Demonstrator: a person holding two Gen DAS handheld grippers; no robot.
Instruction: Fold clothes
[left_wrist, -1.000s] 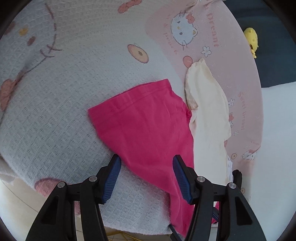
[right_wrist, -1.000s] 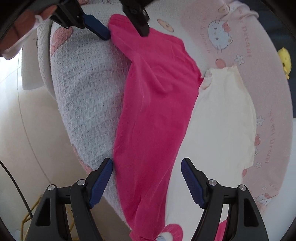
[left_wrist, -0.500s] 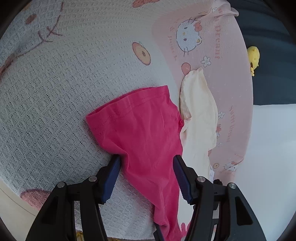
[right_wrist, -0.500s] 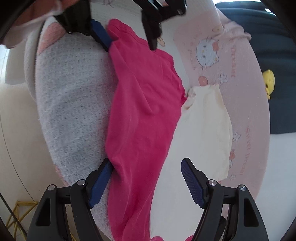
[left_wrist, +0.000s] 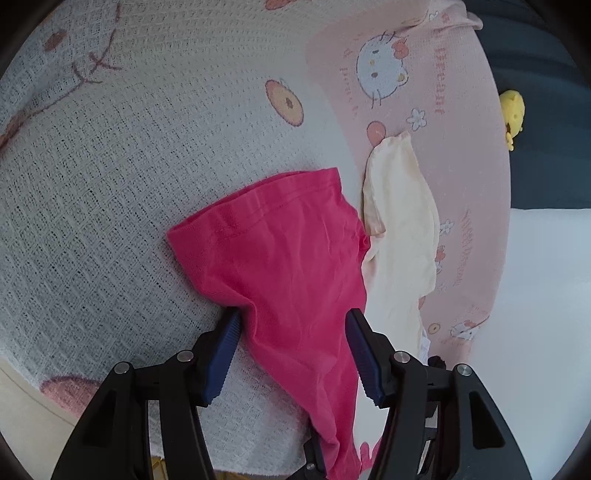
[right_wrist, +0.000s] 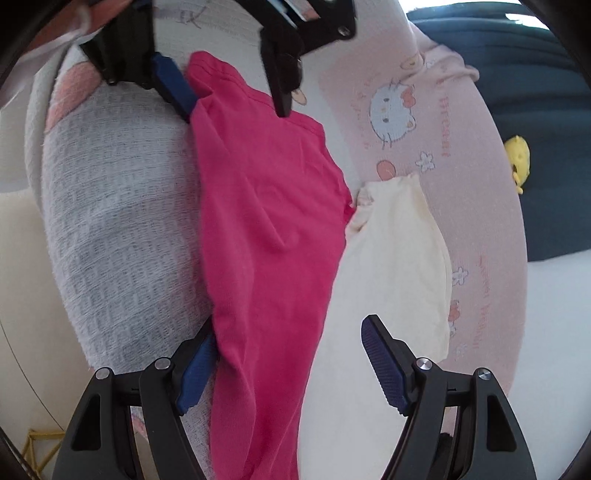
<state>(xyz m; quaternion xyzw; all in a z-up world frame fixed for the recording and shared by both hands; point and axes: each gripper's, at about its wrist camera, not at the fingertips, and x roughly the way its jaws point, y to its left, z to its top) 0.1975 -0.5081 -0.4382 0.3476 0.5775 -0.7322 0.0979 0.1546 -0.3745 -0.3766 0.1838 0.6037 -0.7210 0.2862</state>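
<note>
Lying between both spread claws, left claw (left_wrist: 291, 326) and right claw (right_wrist: 286, 345), pink garment (right_wrist: 266, 221) stays unpinched.

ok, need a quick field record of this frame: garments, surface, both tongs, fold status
garment in work: pink leggings, lying lengthwise, unfolded
second garment: cream garment, beside the leggings, edges touching
surface: Hello Kitty blanket, grey weave with pink border
left tongs: open, straddling the leggings' waistband end
right tongs: open, left pad at the leggings' edge, further down the leg
background: yellow toy on dark fabric
fold status: not started
</note>
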